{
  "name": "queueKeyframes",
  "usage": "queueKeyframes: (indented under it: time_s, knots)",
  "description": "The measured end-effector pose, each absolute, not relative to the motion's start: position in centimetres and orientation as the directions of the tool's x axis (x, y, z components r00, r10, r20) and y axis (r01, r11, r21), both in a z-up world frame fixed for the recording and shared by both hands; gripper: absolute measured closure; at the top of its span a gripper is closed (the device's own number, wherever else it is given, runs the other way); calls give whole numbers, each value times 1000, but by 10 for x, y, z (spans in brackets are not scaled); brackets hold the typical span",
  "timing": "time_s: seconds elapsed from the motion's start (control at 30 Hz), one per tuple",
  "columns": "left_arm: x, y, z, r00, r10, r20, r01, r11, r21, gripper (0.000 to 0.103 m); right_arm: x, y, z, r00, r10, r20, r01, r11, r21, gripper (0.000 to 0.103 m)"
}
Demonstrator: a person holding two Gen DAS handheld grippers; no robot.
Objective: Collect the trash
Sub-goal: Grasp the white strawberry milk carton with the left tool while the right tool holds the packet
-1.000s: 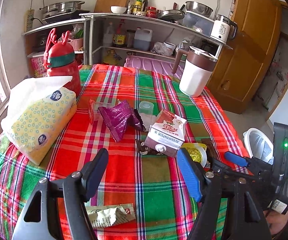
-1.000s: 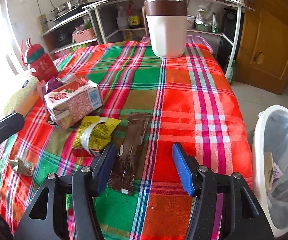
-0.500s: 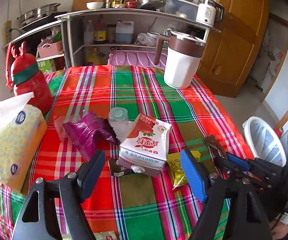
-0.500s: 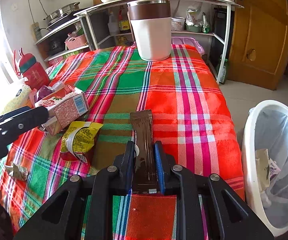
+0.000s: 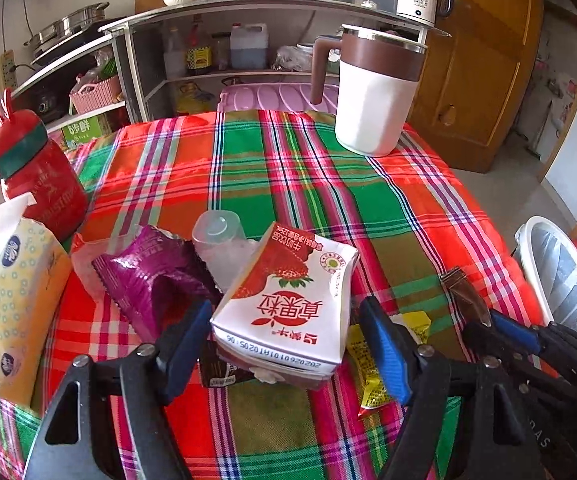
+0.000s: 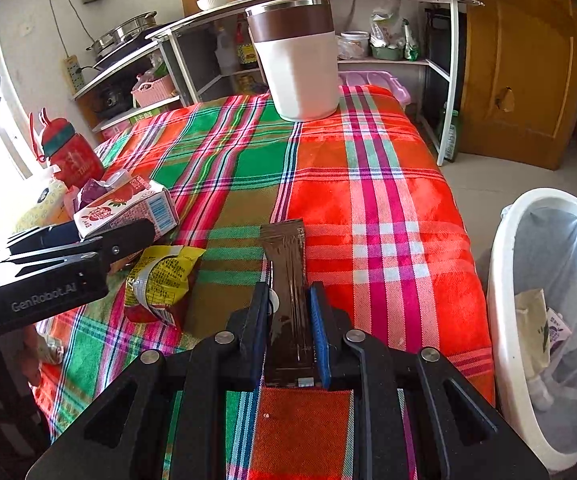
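Observation:
A white strawberry milk carton (image 5: 288,312) lies on the plaid tablecloth between the fingers of my left gripper (image 5: 284,306). Its jaws are closing, and a thin gap still shows at each pad. My right gripper (image 6: 288,300) is shut on a long brown wrapper (image 6: 284,256), whose far end rests on the cloth. In the left wrist view the right gripper (image 5: 488,320) shows at the right edge. A purple wrapper (image 5: 148,284), a clear plastic cup (image 5: 218,236), a yellow packet (image 6: 160,280) and a small dark wrapper (image 5: 220,372) lie around the carton.
A white bin (image 6: 504,280) with a plastic liner stands on the floor right of the table. A tissue pack (image 5: 4,300) and a red bottle (image 5: 36,176) stand at the left. A white-and-brown jug (image 5: 372,100) stands at the far edge, before kitchen shelves.
My left gripper has moved forward to straddle the milk carton and narrowed. My right gripper went from open over the brown wrapper to shut on it.

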State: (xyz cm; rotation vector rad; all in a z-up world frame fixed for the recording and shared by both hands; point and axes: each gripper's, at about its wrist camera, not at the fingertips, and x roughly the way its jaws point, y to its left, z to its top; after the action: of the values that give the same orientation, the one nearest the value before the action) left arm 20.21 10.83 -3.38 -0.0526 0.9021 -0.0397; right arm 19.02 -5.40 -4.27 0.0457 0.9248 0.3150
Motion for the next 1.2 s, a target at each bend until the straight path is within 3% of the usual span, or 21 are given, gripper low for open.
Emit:
queueKeyframes:
  time_s: [0.13,1.2]
  knots:
    - [204,109,-37,605,-70,-793,8,997,-81,44,190,-54,-43,559,289,-777,-248,953,176,82]
    - [134,60,16,726,-140,-674,106,990,-91,45,149,-95,-6,661,327,-676,-236,945,227,82]
